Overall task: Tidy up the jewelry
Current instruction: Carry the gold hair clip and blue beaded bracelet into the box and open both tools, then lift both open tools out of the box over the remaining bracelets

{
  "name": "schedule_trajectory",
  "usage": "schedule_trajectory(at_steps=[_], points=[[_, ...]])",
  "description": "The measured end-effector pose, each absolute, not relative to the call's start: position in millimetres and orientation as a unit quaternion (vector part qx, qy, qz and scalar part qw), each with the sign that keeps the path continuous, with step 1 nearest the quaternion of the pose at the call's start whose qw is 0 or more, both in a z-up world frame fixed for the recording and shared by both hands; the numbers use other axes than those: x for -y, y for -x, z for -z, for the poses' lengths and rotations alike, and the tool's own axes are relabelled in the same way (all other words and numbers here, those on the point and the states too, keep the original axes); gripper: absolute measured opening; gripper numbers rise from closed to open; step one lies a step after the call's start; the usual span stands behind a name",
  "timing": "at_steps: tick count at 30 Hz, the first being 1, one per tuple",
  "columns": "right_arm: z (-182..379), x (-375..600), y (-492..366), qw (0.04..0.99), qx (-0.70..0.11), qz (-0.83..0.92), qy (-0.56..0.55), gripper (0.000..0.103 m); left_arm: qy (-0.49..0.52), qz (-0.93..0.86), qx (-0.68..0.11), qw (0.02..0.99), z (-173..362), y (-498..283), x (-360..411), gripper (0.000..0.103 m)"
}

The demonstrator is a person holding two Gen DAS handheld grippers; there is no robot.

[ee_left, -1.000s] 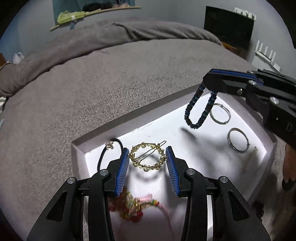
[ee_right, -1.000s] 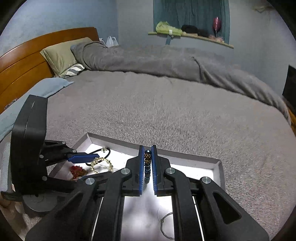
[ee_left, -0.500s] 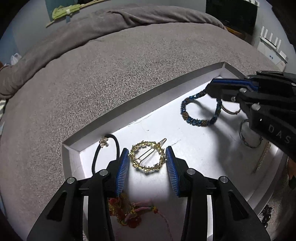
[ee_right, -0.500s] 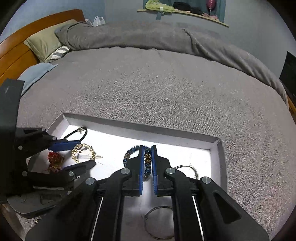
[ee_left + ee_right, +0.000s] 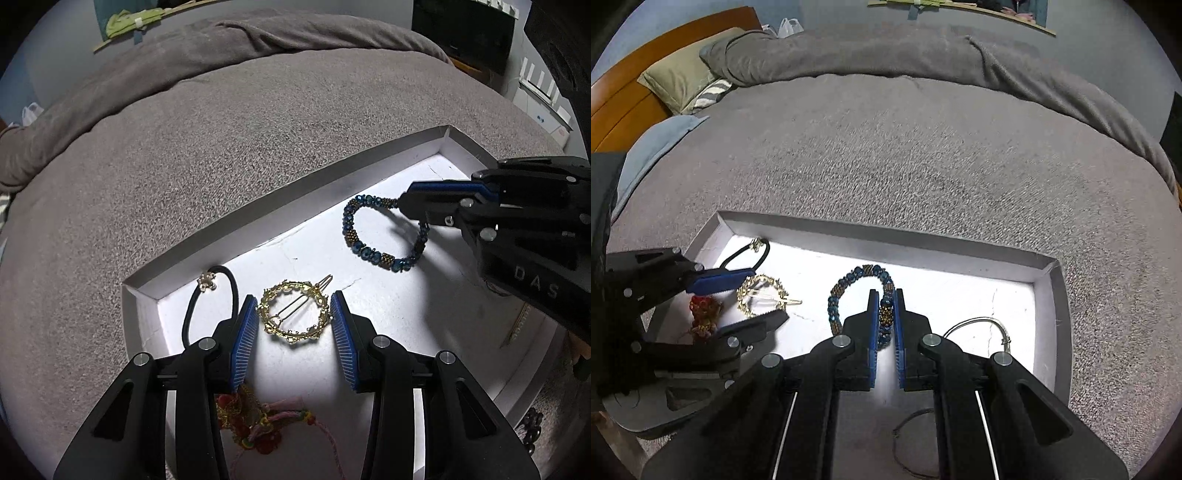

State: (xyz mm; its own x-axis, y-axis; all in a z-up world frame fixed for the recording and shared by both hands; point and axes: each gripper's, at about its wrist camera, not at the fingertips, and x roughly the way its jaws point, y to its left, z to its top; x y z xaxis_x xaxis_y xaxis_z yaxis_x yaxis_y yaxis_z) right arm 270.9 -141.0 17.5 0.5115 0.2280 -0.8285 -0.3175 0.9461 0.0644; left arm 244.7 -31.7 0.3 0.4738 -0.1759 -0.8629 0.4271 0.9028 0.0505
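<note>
Left wrist view: a white tray [image 5: 369,177] is seen on the grey bed [image 5: 221,147]. A blue beaded bracelet [image 5: 373,254] is clamped by the right gripper [image 5: 410,201], lowered onto the tray floor. A gold hair clip [image 5: 293,317] is bracketed, untouched, between the left gripper [image 5: 293,332] fingers, half spread.

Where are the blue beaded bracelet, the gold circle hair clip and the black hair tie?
blue beaded bracelet [image 5: 369,254], left wrist view, on its lower beads.
gold circle hair clip [image 5: 294,336], left wrist view, on the ring's lower rim.
black hair tie [image 5: 189,316], left wrist view, on the loop's left side.
</note>
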Motion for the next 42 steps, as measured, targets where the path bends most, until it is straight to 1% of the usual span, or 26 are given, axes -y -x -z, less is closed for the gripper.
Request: schedule_trajectory(at_steps=[4, 8, 9, 10, 11, 12, 13, 14, 15, 16, 17, 18, 19, 20, 22, 23, 24, 26, 30, 34, 37, 42], points=[[-14.1, 141.0, -268.6, 0.865, -0.474, -0.158, 0.043, 0.008, -0.127, 0.178, -0.481, 0.849, 0.1, -245.1, 30.8, 0.044], [-17.7, 144.1, -265.4, 0.870, -0.466, -0.155, 0.036, 0.009, -0.120, 0.177, -0.482, 0.850, 0.3, -245.7, 28.8, 0.053], [-19.1, 145.4, -264.0, 0.872, -0.463, -0.152, 0.036, 0.012, -0.119, 0.179, -0.481, 0.850, 0.2, -245.3, 28.4, 0.053], [-21.8, 147.8, -261.1, 0.876, -0.458, -0.149, 0.035, 0.016, -0.116, 0.183, -0.480, 0.850, -0.1, -244.1, 28.0, 0.053], [-24.0, 150.5, -257.8, 0.879, -0.453, -0.147, 0.032, 0.029, -0.115, 0.184, -0.474, 0.853, -1.2, -241.7, 27.4, 0.053], [-27.4, 154.3, -253.3, 0.882, -0.447, -0.146, 0.026, 0.039, -0.112, 0.184, -0.465, 0.859, -3.7, -238.3, 26.2, 0.056], [-30.2, 157.2, -249.0, 0.884, -0.442, -0.146, 0.023, 0.040, -0.109, 0.185, -0.456, 0.864, -6.2, -235.0, 25.0, 0.057], [-33.5, 160.8, -243.7, 0.887, -0.437, -0.145, 0.020, 0.040, -0.105, 0.185, -0.443, 0.871, -10.6, -230.7, 23.4, 0.061], [-37.0, 164.5, -237.6, 0.891, -0.431, -0.142, 0.017, 0.042, -0.101, 0.185, -0.431, 0.878, -15.0, -224.6, 20.4, 0.068], [-42.3, 169.8, -228.4, 0.897, -0.420, -0.140, 0.012, 0.050, -0.095, 0.188, -0.414, 0.885, -21.9, -217.2, 17.8, 0.071], [-47.3, 174.2, -219.9, 0.901, -0.410, -0.139, 0.007, 0.053, -0.088, 0.193, -0.398, 0.893, -28.9, -208.4, 15.2, 0.075], [-53.6, 179.8, -208.0, 0.908, -0.397, -0.136, 0.004, 0.059, -0.084, 0.197, -0.384, 0.898, -35.1, -199.6, 13.4, 0.076], [-58.1, 183.4, -199.9, 0.912, -0.387, -0.132, 0.003, 0.062, -0.083, 0.198, -0.375, 0.902, -39.4, -193.0, 11.8, 0.077], [-63.3, 187.7, -190.5, 0.917, -0.377, -0.129, 0.000, 0.069, -0.084, 0.196, -0.367, 0.905, -43.7, -185.8, 10.5, 0.078], [-73.4, 196.5, -171.4, 0.926, -0.356, -0.125, -0.008, 0.089, -0.091, 0.191, -0.347, 0.914, -51.3, -168.1, 8.8, 0.080], [-78.8, 200.4, -160.8, 0.931, -0.344, -0.125, -0.010, 0.093, -0.097, 0.183, -0.333, 0.920, -56.0, -155.5, 7.3, 0.083], [-83.5, 203.2, -151.3, 0.935, -0.332, -0.123, -0.010, 0.098, -0.100, 0.177, -0.325, 0.924, -58.3, -148.3, 5.8, 0.090], [-91.9, 208.9, -131.3, 0.943, -0.312, -0.116, -0.007, 0.098, -0.106, 0.165, -0.298, 0.934, -65.5, -123.4, 1.7, 0.094], [-96.6, 215.7, -100.8, 0.949, -0.295, -0.114, -0.013, 0.098, -0.105, 0.152, -0.279, 0.942, -69.1, -83.9, -6.5, 0.095], [-87.5, 213.9, -77.8, 0.950, -0.294, -0.105, -0.007, 0.098, -0.094, 0.134, -0.287, 0.944, -57.9, -58.6, -15.6, 0.096], [-79.8, 208.8, -67.5, 0.952, -0.289, -0.097, 0.005, 0.098, -0.108, 0.104, -0.275, 0.950, -49.4, -38.8, -16.8, 0.096], [-61.5, 208.2, -55.7, 0.953, -0.288, -0.092, -0.004, 0.098, -0.068, 0.095, -0.292, 0.949, -35.1, -27.2, -28.1, 0.097]])
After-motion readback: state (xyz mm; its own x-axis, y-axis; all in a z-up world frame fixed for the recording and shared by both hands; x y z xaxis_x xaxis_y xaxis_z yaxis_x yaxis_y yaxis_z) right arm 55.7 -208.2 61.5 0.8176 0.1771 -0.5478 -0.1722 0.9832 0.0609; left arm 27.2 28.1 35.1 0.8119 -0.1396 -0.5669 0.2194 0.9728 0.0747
